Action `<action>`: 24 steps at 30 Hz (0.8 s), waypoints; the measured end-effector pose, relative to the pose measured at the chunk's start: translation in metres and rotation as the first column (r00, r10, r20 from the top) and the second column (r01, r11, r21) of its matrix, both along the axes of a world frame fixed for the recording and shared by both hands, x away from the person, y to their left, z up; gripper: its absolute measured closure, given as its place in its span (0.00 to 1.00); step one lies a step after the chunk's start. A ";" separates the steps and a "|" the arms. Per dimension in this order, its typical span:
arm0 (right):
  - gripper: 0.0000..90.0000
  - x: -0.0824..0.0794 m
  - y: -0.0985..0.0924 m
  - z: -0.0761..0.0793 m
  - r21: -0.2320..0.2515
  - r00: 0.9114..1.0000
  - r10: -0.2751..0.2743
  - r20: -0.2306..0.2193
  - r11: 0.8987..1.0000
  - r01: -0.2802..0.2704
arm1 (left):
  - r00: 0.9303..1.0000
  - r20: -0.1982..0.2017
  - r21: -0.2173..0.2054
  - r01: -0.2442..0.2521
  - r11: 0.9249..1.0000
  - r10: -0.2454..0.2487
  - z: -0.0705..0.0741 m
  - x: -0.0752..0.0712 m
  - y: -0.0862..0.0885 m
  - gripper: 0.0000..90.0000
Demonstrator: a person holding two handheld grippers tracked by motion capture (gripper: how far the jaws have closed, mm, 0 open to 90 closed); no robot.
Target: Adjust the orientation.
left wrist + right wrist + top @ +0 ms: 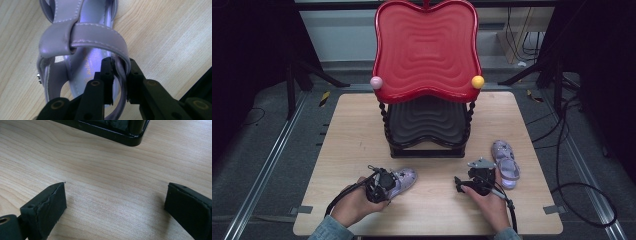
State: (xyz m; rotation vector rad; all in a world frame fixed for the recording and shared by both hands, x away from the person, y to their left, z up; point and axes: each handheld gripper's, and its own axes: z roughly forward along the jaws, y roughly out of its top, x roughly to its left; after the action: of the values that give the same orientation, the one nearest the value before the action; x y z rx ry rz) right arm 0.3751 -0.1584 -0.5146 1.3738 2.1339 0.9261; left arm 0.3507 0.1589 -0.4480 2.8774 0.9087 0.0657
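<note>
Left gripper view has the left gripper (119,77) clenched on the heel strap of a lilac sandal (82,47), one jaw inside the loop, one outside; the toe end runs off the top edge. From the high view that sandal (403,178) lies at the table's (352,130) near left, half hidden behind the gripper (380,184) and the left hand (354,202). The right gripper (115,207) stands released, jaws wide over bare wood (its tips are cut off by the frame). Its neighbour, a second sandal (505,164), lies just beside it. Behind stands a two-tier stand (427,75), its dark lower tray mostly shadowed under the red one.
</note>
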 end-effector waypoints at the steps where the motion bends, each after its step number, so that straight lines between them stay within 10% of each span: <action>1: 0.05 0.000 0.000 0.000 0.000 1.000 0.000 0.000 1.000 0.000 | 1.000 0.001 -0.002 -0.001 1.000 0.001 0.000 0.000 0.000 0.88; 14: 0.05 0.000 0.000 0.000 -0.001 1.000 0.003 0.002 1.000 -0.003 | 1.000 -0.015 -0.094 -0.028 0.995 0.027 0.009 0.006 0.015 0.96; 24: 0.05 0.000 0.000 0.000 0.001 1.000 0.002 0.000 1.000 -0.002 | 1.000 -0.017 -0.217 -0.018 0.976 0.014 0.032 0.005 0.020 0.96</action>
State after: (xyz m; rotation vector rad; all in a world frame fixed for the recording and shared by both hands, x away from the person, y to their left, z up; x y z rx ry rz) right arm 0.3751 -0.1585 -0.5146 1.3723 2.1360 0.9281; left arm 0.3555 0.1789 -0.4159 2.6720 0.8821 -0.0519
